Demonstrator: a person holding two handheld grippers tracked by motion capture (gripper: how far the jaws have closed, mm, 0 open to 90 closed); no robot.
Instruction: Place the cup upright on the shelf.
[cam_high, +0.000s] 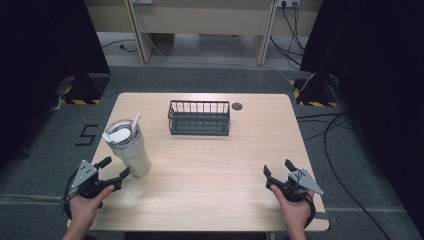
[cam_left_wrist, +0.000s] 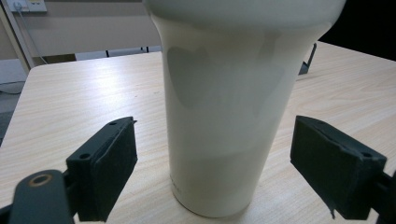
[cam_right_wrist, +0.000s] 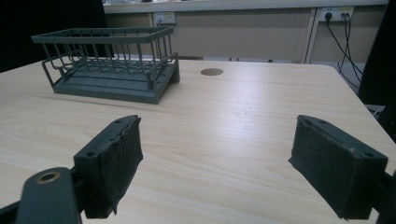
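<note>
Nothing looked done yet: the left tool (cam_high: 111, 169) stood open around the upright cup (cam_high: 129, 147), not gripping, while the right tool (cam_high: 280, 171) waited open, the far basket (cam_high: 199, 118) apparently empty.

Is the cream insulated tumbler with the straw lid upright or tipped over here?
Upright. The cream insulated tumbler stands on its base on the light wooden table, lid and straw on top, between the left gripper's open jaws.
</note>
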